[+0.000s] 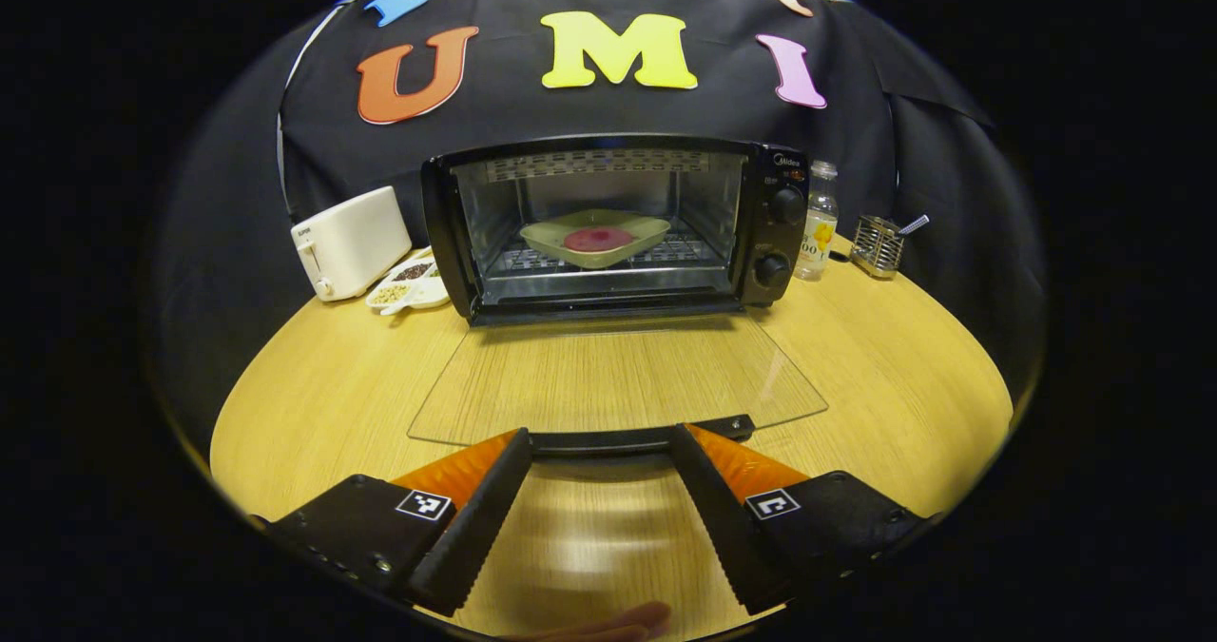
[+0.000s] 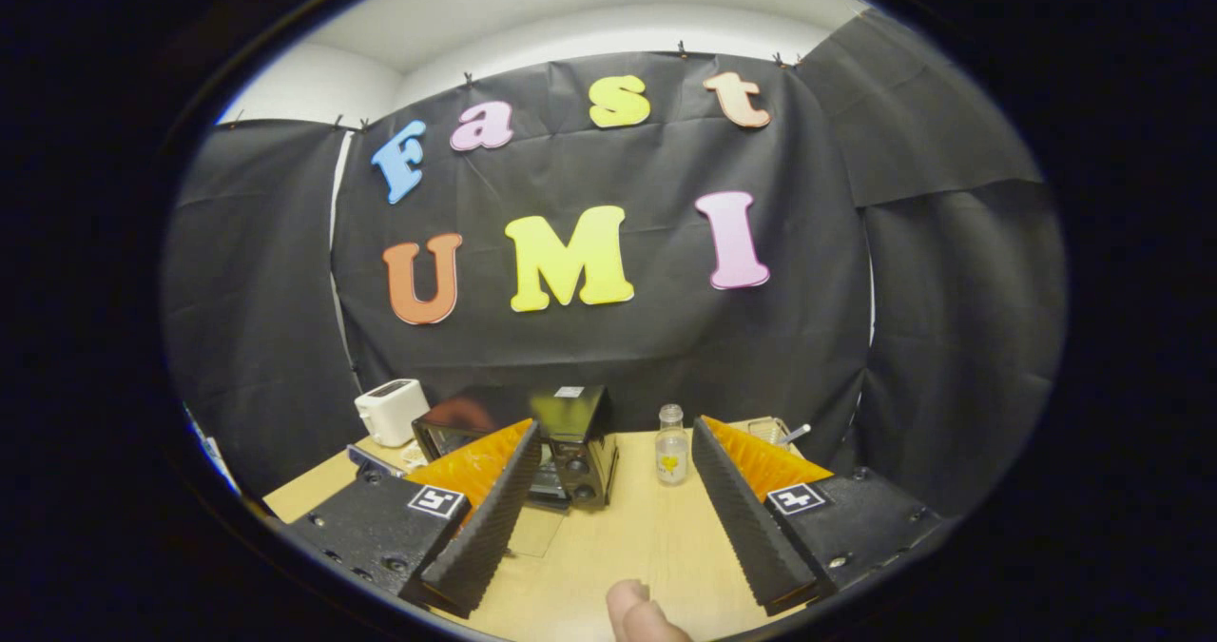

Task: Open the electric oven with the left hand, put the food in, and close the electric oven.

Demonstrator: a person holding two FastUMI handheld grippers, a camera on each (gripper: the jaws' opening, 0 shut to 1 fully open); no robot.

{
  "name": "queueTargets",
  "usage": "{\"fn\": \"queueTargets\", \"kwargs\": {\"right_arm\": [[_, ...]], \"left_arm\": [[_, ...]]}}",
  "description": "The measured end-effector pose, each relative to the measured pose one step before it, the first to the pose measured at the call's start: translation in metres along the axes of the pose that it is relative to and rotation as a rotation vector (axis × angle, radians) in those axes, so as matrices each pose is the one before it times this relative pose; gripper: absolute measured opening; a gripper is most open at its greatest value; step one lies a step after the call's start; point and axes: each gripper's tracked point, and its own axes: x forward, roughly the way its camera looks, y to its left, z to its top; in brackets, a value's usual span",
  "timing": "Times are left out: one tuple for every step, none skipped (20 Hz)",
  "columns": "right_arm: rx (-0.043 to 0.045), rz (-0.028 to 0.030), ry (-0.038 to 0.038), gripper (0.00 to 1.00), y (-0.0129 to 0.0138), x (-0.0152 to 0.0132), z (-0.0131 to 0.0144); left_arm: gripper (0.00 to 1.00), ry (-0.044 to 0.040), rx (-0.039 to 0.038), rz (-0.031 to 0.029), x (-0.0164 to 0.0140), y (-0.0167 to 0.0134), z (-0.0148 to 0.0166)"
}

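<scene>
Both jaws spread, empty; left gripper (image 1: 599,452) at door handle (image 1: 639,437). Food dish (image 1: 595,238) inside oven (image 1: 618,228); door (image 1: 618,380) w/ closing left.

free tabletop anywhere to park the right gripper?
Bare table right of the lowered oven door, in front of the bottle and wire caddy. Also front-left, before the toaster. Crowded: snack tray beside the oven.
</scene>
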Motion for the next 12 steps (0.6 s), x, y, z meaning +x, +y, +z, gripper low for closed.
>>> {"fn": "queueTargets", "kwargs": {"right_arm": [[-0.00133, 0.0021, -0.0025, 1.0, -0.00054, -0.00052, 0.00036], [0.00008, 0.00038, -0.00165, 1.0, -0.00067, 0.00015, 0.00075], [0.00144, 0.0013, 0.0004, 0.96, 0.00059, -0.00082, -0.00041], [0.00123, 0.0037, 0.00253, 0.96, 0.00086, 0.00045, -0.00025], [-0.00062, 0.00528, 0.00198, 1.0, 0.00152, -0.00018, -0.00117], [-0.00141, 0.00445, 0.00104, 0.96, 0.00115, -0.00094, -0.00007], [-0.00206, 0.00317, 0.00045, 0.96, -0.00024, -0.00076, -0.00056], [-0.001, 0.0006, -0.00166, 0.96, -0.00036, -0.00051, 0.00081], [-0.00104, -0.00307, -0.00266, 0.96, -0.0002, -0.00077, 0.00168], [-0.00075, -0.00376, -0.00436, 0.96, -0.00102, -0.0018, 0.00183], [-0.00265, -0.00099, -0.00334, 1.0, -0.00063, -0.00073, -0.00064], [-0.0016, 0.00117, -0.00286, 0.96, -0.00011, -0.00077, 0.00058]], "left_arm": [[0.96, 0.00962, 0.00267, -0.01699, 0.00018, -0.00526, -0.00241], [0.96, -0.00093, 0.00804, -0.00542, -0.00023, -0.00192, -0.00033], [0.96, -0.00305, 0.00798, 0.01425, 0.00245, 0.00229, 0.00147], [0.96, 0.00162, 0.00776, 0.01667, -0.00071, 0.00195, 0.00063], [0.96, -0.00962, 0.00588, 0.00485, 0.00131, 0.00029, 0.00336], [0.97, -0.02131, -0.00272, -0.00291, -0.00014, -0.00248, 0.0067], [0.96, -0.01429, -0.00659, -0.00713, 0.00049, -0.00148, 0.00522], [0.97, -0.00565, -0.00389, -0.00118, -0.00017, 0.0001, 0.00153], [0.96, 0.00018, 0.00141, 0.00266, -0.0006, 0.00067, 0.00185], [0.96, 0.00294, 0.00164, 0.01324, -0.0014, 0.00226, 0.00003], [0.96, 0.00836, -0.00078, 0.01422, -0.00305, 0.00249, -0.00164], [0.97, -0.00282, -0.00361, -0.00172, -0.00439, -0.00147, -0.0015]]}}
